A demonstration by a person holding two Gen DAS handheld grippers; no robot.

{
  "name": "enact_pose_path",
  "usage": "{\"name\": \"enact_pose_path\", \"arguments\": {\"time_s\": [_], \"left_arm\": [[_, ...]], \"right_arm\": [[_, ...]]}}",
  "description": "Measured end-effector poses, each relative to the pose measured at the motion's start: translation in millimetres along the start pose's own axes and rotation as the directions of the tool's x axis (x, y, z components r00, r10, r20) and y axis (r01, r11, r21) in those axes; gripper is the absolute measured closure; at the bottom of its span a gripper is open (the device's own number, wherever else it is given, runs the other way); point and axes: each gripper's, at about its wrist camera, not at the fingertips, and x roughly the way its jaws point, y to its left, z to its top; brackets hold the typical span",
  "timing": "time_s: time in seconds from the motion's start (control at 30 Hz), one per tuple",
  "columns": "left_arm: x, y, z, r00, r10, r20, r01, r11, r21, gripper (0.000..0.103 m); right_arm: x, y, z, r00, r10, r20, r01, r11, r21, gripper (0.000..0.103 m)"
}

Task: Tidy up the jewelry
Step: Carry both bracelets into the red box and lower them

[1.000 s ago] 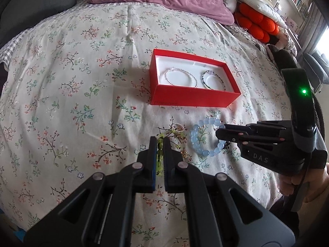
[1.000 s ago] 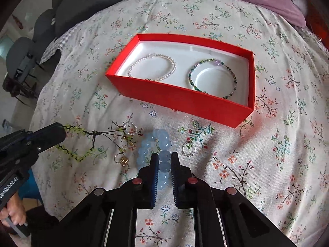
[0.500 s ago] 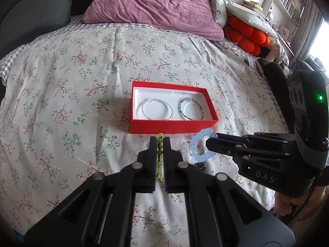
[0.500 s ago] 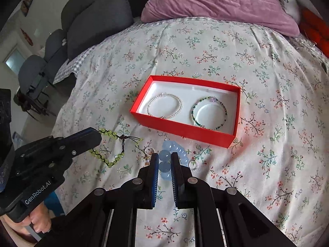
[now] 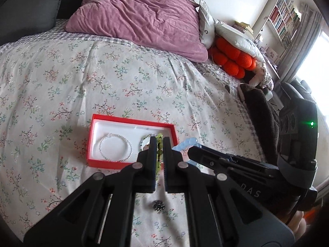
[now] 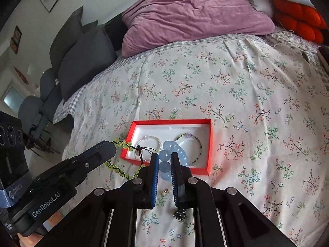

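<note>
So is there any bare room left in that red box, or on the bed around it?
The red box is crowded: a pearl bracelet fills its left half, a green one its right. Only a bare strip shows along the far wall. The quilt lies bare between box and purple pillow, and right of the box. Near the grippers lie small trinkets.

Soft daylight, window (image 5: pixel 314 47) glare at right, fisheye-bent edges, dark corners

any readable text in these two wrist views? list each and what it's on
"GenRobot.AI": side of the black left gripper, right wrist view.
"DAS": side of the black right gripper, left wrist view; possibly partial.
Blue strap logo: too blurred.
"G": white cushion.
Bookshelf spines, wall signs: too small.
</note>
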Motion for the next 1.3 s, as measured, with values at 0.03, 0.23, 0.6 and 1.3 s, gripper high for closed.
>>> {"name": "enact_pose_path", "arguments": {"time_s": [0.03,0.23,0.6,1.3], "left_arm": [[3,0,2,0.999,-0.029,0.017,0.029,1.0,-0.004,0.097],[38,25,3,1.0,0.022,0.02,-0.021,0.998,-0.062,0.097],[68,71,-12,0.981,0.181,-0.067,-0.188,0.976,-0.108,0.097],[75,57,-18,0.962,0.252,-0.104,-0.253,0.967,-0.001,0.093]], "right_arm": [[1,-3,2,1.0,-0.003,0.006,0.003,1.0,0.01,0.091],[8,-11,10,0.999,-0.028,0.028,0.028,0.999,0.018,0.091],[35,11,18,0.999,0.029,0.027,-0.028,0.999,-0.025,0.091],[61,-15,14,0.989,-0.147,-0.004,0.147,0.988,-0.049,0.088]]}}
